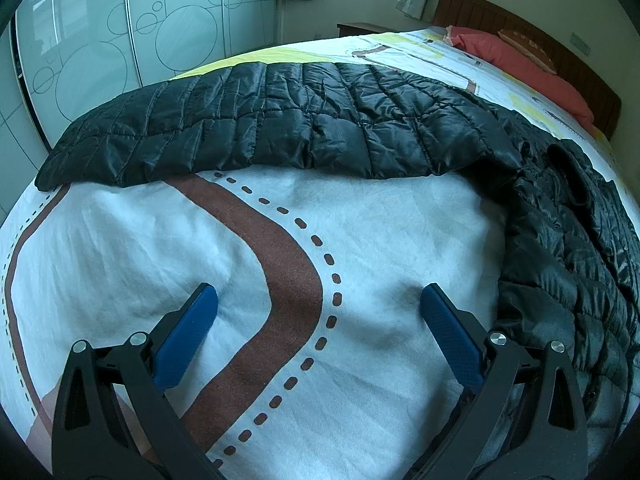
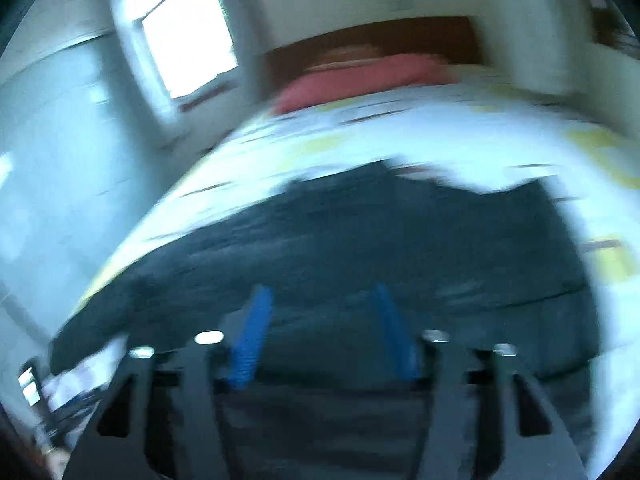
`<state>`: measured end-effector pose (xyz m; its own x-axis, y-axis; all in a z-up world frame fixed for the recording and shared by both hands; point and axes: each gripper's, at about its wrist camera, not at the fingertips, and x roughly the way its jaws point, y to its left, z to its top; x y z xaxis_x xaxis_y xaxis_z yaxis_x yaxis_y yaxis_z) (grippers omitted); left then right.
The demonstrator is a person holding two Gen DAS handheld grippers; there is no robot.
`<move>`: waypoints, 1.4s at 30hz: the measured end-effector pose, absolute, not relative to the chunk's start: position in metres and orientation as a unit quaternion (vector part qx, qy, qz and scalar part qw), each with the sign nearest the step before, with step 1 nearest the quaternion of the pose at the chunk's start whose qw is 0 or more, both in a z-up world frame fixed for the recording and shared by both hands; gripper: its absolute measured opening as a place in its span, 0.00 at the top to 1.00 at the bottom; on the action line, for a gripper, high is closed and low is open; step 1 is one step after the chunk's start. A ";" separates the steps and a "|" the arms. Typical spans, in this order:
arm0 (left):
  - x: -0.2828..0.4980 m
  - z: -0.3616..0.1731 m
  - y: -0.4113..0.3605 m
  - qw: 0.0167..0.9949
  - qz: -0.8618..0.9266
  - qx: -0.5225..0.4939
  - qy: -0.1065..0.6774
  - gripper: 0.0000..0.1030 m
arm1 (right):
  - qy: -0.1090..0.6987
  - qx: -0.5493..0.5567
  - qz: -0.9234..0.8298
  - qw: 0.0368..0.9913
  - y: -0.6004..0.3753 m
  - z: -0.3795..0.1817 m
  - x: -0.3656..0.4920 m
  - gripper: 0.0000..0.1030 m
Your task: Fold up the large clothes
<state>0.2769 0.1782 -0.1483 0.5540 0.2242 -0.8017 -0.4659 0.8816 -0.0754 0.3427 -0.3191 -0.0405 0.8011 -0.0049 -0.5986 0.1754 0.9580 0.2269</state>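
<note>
A black quilted puffer jacket (image 1: 304, 120) lies spread across the bed, its body along the far side and another part bunched down the right side (image 1: 568, 272). My left gripper (image 1: 318, 300) is open and empty, hovering over bare bedsheet short of the jacket. The right wrist view is motion-blurred. In it the jacket (image 2: 360, 240) fills the middle, and my right gripper (image 2: 320, 296) is open above it with nothing between its blue fingers (image 2: 252, 332).
The bedsheet (image 1: 160, 240) is white with a brown road print. A red pillow (image 1: 532, 68) and wooden headboard (image 1: 560, 44) are at the far right. Glass wardrobe doors (image 1: 120, 40) stand left. A window (image 2: 188, 36) is behind.
</note>
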 end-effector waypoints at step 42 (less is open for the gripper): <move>0.277 -0.149 0.178 0.871 0.197 -0.144 0.426 0.02 | 0.394 0.066 -0.143 0.905 -0.372 -0.120 0.406 0.48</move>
